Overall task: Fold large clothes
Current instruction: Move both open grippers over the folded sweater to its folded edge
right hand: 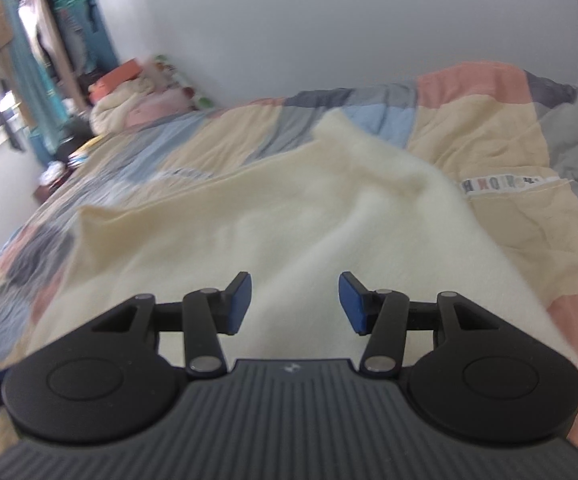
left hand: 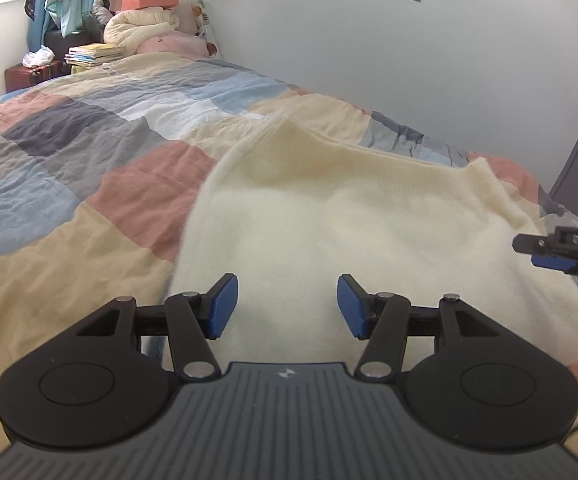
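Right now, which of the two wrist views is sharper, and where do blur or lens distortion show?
Left wrist view: mostly sharp; the patchwork quilt and cream sweater read clearly, with slight smear along the sweater's left edge and fisheye bending at the right frame edge. Right wrist view: motion-blurred throughout; sweater and hanging clothes are smeared, only the right gripper is crisp.

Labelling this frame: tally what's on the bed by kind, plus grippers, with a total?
Sweater: 1
Quilt: 1
Rolled blanket: 1
Pink plush: 1
Grippers, left gripper and right gripper, both with jaws apart and nothing between them: 2
Total: 6
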